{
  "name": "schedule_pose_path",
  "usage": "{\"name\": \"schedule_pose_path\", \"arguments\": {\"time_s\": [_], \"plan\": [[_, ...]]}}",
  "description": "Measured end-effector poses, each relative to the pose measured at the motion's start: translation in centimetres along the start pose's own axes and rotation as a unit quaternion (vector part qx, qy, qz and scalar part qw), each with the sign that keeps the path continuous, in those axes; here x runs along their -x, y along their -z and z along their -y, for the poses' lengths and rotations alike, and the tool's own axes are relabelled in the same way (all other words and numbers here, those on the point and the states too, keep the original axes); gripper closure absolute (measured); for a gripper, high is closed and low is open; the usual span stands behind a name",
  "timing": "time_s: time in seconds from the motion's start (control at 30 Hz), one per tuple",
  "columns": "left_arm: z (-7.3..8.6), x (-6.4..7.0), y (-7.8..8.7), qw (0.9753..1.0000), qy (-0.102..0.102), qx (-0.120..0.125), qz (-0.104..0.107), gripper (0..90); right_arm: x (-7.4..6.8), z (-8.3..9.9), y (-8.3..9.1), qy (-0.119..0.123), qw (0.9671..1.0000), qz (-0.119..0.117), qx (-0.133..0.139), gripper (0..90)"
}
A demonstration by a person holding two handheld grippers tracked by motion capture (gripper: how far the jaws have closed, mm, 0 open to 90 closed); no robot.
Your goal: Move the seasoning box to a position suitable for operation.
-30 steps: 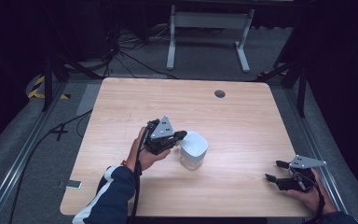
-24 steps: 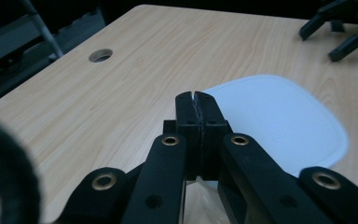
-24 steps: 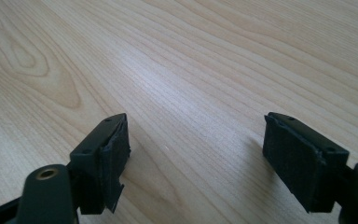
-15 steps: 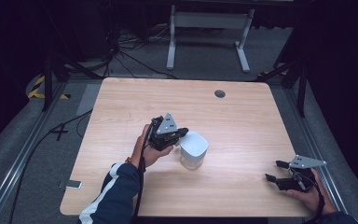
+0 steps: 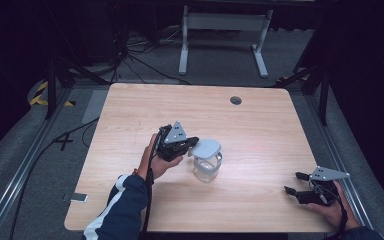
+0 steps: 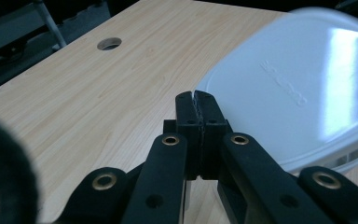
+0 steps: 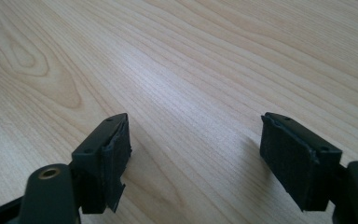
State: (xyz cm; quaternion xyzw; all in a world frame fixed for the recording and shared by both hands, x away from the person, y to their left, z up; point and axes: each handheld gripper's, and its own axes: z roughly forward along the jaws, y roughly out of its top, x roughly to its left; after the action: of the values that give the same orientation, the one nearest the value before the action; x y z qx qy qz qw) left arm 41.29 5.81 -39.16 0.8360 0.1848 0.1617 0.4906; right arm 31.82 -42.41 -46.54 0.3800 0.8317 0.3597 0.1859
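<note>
L gripper (image 6: pixel 196 99) clenched on edge of pale grey rounded plastic lid (image 5: pixel 206 147), lid tilted above clear glass jar (image 5: pixel 206 166) mid light wood table (image 5: pixel 260 125). R gripper (image 5: pixel 295 183) jaws wide apart, well right of jar, near table edge.

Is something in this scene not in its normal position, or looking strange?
Yes. The white lid is not seated on the clear container: it sits tilted above it, its edge pinched in the left tongs. The right tongs are open, low over the table.
</note>
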Motion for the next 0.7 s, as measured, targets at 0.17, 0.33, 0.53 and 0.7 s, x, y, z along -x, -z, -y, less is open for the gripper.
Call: {"name": "schedule_pose_path", "arguments": {"time_s": [0.17, 0.33, 0.53, 0.7], "plan": [[-0.2, 0.2, -0.2, 1.0, -0.005, -0.004, -0.002, 89.8, -0.3, -0.4, 0.1, 0.004, 0.9999, 0.006, -0.008, 36.0], [-0.2, 0.2, -0.2, 0.9998, -0.011, -0.009, -0.01, 89.6, -1.5, -2.0, 0.5, 0.006, 0.9996, -0.011, 0.025, 55.6], [-0.1, 0.1, -0.3, 0.9999, -0.008, -0.012, -0.005, 89.2, -3.5, -4.8, 0.6, 0.023, 0.9967, -0.051, 0.059, 68.5], [-0.1, 0.3, -0.8, 0.9998, -0.013, -0.012, -0.005, 89.3, -5.8, -7.3, -0.1, 0.061, 0.9935, -0.071, 0.065, 70.9]]}}
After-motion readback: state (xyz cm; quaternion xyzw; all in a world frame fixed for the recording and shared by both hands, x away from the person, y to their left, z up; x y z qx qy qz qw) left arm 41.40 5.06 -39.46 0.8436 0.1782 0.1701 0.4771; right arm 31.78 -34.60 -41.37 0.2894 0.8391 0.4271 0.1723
